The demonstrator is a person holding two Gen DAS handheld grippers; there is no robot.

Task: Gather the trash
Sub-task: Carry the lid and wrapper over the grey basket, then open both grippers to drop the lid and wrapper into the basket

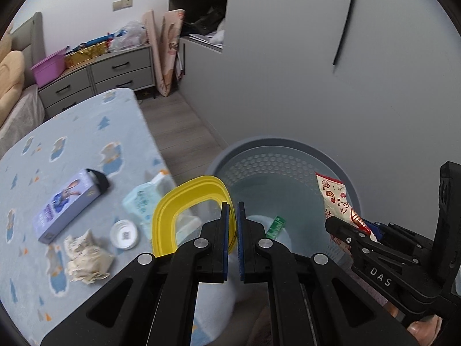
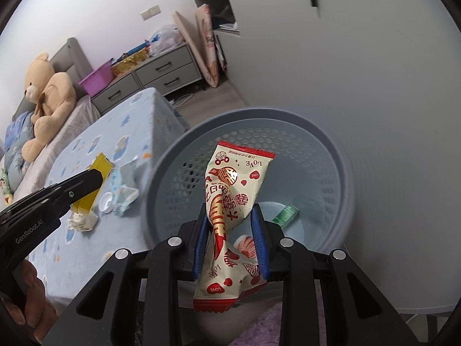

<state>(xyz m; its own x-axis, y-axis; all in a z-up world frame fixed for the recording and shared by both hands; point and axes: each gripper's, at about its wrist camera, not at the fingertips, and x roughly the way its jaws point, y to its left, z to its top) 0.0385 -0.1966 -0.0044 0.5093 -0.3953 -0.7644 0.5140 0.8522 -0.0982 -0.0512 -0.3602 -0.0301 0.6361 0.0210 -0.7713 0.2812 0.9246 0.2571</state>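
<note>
Now, on the bed [image 1: 72, 132] at your left lie a purple box [image 1: 67, 203], a crumpled tissue [image 1: 86, 255] and a white cap [image 1: 124, 234]. Your left gripper [image 1: 232, 210] has its fingers clamped on a yellow lid [image 1: 173, 210]. Rightward, your right gripper [image 2: 230, 222] pinches a red-and-cream snack wrapper [image 2: 230, 184] above the grey mesh trash basket [image 2: 325, 132], which holds a green wrapper [image 2: 285, 213].

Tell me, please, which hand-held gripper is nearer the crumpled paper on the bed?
Left. The left hand-held gripper, holding a yellow lid, is just past the crumpled paper; the right hand-held gripper is over the bin, off the bed.
</note>
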